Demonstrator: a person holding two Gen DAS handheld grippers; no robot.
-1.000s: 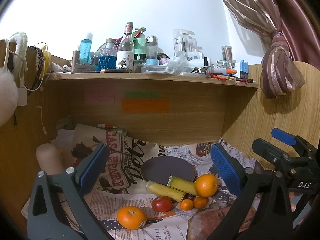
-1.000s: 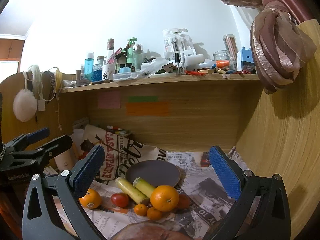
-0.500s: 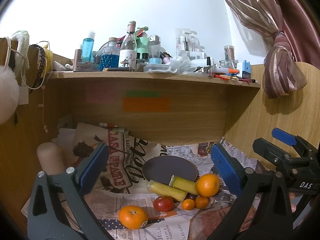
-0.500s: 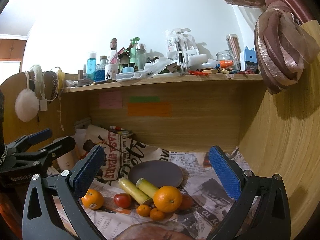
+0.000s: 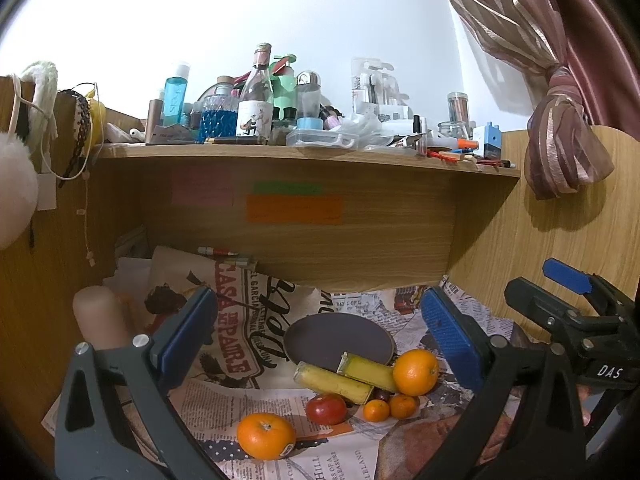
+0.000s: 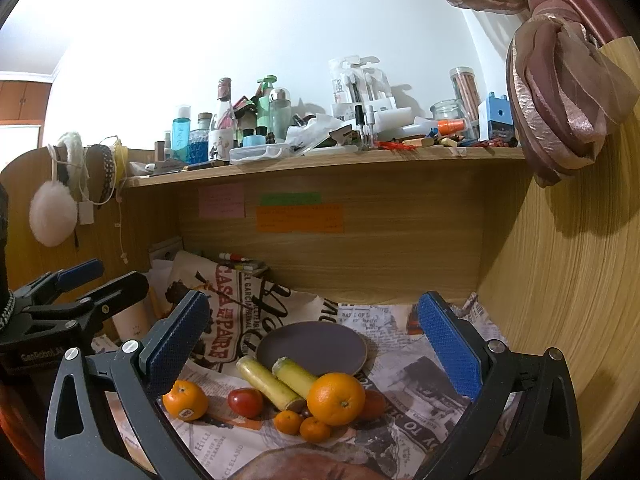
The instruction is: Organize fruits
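Note:
Fruit lies on newspaper in front of a dark round plate (image 5: 340,336) (image 6: 316,346). A large orange (image 5: 415,372) (image 6: 336,399) sits beside two yellow sticks (image 5: 348,378) (image 6: 280,380). A red tomato (image 5: 326,409) (image 6: 245,402) and two small tangerines (image 5: 390,408) (image 6: 302,426) lie close by. Another orange (image 5: 266,436) (image 6: 185,400), with a sticker, rests apart on the left. My left gripper (image 5: 316,332) hovers open above the fruit with nothing between its blue pads. Equally open and empty, my right gripper (image 6: 316,332) hangs over the same pile.
A wooden shelf (image 5: 312,152) crowded with bottles and boxes overhangs the desk. Wooden panels close the left and right sides. A beige cup (image 5: 100,320) stands at the left. A tied curtain (image 6: 560,100) hangs at the right.
Both grippers have drifted slightly, so the fruit sits a little higher and further right in the views. Nothing was taken hold of and the fruit has not moved.

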